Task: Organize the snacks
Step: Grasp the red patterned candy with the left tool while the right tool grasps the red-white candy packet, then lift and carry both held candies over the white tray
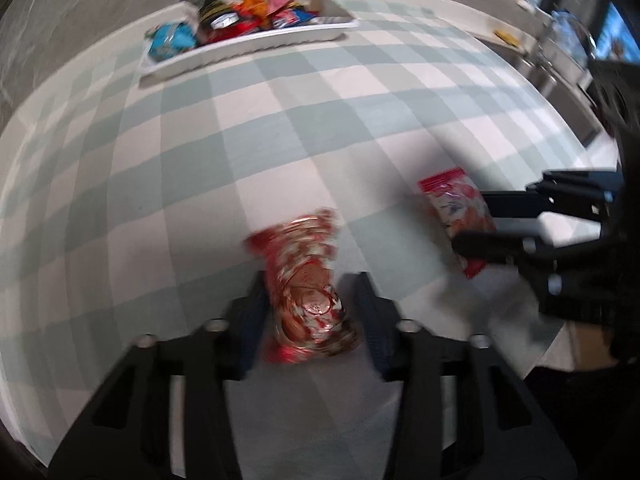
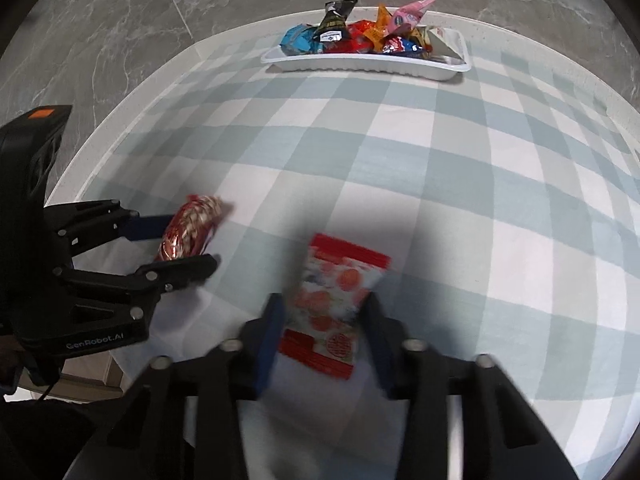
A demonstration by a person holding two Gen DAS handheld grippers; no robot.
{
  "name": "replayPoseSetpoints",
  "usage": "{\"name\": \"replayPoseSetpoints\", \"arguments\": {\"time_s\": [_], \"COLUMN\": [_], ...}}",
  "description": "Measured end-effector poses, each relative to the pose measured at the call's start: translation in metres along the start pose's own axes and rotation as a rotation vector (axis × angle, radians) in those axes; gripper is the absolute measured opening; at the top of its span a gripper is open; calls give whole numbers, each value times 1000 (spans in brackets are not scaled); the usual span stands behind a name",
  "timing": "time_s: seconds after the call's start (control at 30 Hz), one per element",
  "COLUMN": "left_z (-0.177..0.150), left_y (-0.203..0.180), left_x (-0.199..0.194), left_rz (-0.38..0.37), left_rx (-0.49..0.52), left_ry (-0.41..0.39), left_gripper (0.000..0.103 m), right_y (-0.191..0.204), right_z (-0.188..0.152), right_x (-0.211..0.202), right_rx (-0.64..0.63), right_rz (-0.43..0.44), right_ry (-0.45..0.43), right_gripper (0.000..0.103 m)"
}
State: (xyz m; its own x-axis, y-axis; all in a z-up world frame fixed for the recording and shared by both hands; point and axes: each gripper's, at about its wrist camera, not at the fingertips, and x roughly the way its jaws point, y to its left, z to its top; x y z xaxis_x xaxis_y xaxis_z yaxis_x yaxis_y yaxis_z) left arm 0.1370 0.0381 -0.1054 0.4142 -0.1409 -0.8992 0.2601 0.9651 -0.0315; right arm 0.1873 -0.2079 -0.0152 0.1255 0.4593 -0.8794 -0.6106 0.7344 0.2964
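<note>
My left gripper (image 1: 310, 292) straddles a red and silver foil snack pack (image 1: 306, 288) that lies on the checked cloth; the jaws stand beside it with small gaps, not clamped. It also shows in the right wrist view (image 2: 190, 228). My right gripper (image 2: 322, 316) straddles a flat red and white snack packet (image 2: 334, 304), jaws close at its sides; from the left wrist view the packet (image 1: 456, 216) sits between the fingers (image 1: 492, 244). A white tray (image 2: 360, 65) full of snacks stands at the table's far edge.
The round table has a green and white checked cloth (image 2: 440, 168). Grey marble floor (image 2: 120, 20) lies beyond it. In the left wrist view a counter with bottles and boxes (image 1: 560, 32) runs along the far right.
</note>
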Motion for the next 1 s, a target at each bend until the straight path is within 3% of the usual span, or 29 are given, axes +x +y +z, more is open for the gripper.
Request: {"name": "replayPoseSetpoints", "arguments": {"time_s": [0.2,0.37,0.53,0.6,0.67,0.73,0.87,1.0], "left_z": [-3,0,2,3,4,4,5,5], "left_y": [-1,1,1,3,2,1,-1,-8], "left_x": [-5,-6,-3,-2,-2,-1,0,0], "left_rz": [-66,-120,-125,-127,-120,-117,-104,-73], "left_rx": [-34,-49,-41,-41,-36,-32,-17,30], "left_ry": [-18,-25,-9,-6,-4,-2,-2,-2], "left_gripper": [23,23,23,23,23,23,23,23], "right_y": [-17,-31,-35,-31,-26,-19,-1,12], "right_z": [0,5,5,5,4,5,6,5], "right_x": [-8,-11,-6,-4,-4,-3,4,7], "right_rx": [73,131,154,134,116,92,-14,-98], "right_rz": [92,151,160,135,123,122,24,-35], "right_ry": [-16,-18,8,20,15,16,17,2], "right_gripper": [25,12,15,39,46,46,46,35]}}
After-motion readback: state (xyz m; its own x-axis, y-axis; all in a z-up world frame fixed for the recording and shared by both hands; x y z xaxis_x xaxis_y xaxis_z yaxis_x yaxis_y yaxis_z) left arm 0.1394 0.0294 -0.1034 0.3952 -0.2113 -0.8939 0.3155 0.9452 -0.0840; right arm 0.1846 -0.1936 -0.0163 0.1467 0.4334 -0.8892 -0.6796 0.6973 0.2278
